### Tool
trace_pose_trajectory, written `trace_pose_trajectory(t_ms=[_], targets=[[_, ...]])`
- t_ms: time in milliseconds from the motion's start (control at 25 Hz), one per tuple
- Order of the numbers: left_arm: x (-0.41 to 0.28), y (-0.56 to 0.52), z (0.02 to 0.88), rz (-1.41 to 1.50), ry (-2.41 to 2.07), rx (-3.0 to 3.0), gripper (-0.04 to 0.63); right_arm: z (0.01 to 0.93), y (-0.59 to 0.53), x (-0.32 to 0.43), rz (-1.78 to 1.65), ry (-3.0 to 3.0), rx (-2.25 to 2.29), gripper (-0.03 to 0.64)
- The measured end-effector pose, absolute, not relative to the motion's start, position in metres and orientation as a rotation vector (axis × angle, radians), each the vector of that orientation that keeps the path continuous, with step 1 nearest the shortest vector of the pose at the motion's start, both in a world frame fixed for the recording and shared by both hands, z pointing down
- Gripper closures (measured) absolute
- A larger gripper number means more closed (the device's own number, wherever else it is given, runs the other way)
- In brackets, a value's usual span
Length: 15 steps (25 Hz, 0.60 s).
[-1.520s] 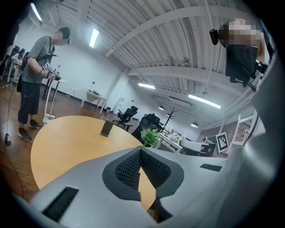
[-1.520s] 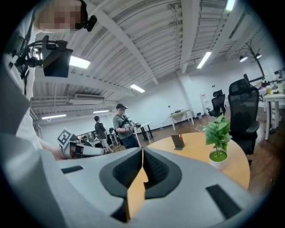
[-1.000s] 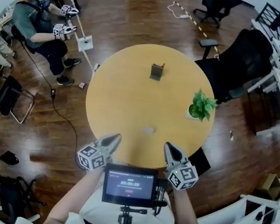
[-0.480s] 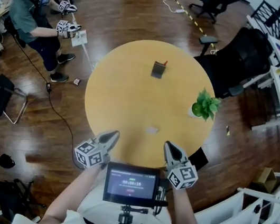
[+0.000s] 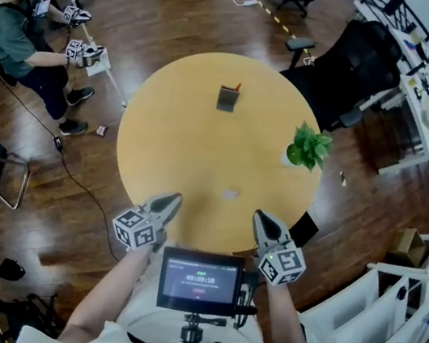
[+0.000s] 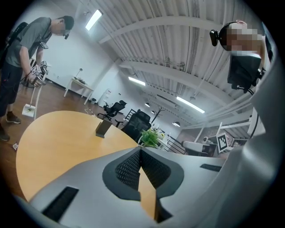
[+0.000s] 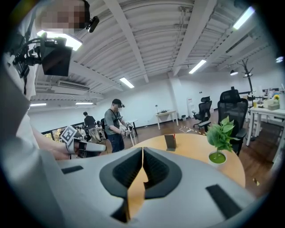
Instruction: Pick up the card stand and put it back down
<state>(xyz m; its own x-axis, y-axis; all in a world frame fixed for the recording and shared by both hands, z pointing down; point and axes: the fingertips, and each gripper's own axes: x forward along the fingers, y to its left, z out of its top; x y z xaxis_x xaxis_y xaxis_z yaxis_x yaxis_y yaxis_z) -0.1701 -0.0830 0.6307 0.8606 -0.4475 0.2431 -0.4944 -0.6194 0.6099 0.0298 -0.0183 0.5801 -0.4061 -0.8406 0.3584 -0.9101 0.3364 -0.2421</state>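
The card stand [image 5: 227, 98] is a small dark upright holder with a red tip, standing on the far half of the round wooden table [image 5: 175, 160]. It also shows in the left gripper view [image 6: 103, 128] and the right gripper view [image 7: 170, 142]. My left gripper [image 5: 166, 203] hovers at the table's near edge, jaws shut with nothing between them. My right gripper [image 5: 261, 222] is beside it at the near edge, also shut and empty. Both are far from the stand.
A small potted plant [image 5: 307, 147] stands near the table's right edge. A small pale scrap [image 5: 230, 196] lies on the table near me. Black office chairs [image 5: 357, 60] stand at the far right. A person [image 5: 21, 34] with grippers sits at the far left.
The head view has shifted: the table, stand and plant have slid slightly up and left in the picture. Both grippers stay at the near edge, still shut.
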Motion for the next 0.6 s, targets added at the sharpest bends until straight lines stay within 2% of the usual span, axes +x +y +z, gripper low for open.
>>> trace_pose_trajectory(t_ms=[600], targets=[[-0.147,-0.094,0.643,0.097,-0.521,2.344,0.595,0.576,-0.014,0.038,0.614,-2.324,1.687,0.604]])
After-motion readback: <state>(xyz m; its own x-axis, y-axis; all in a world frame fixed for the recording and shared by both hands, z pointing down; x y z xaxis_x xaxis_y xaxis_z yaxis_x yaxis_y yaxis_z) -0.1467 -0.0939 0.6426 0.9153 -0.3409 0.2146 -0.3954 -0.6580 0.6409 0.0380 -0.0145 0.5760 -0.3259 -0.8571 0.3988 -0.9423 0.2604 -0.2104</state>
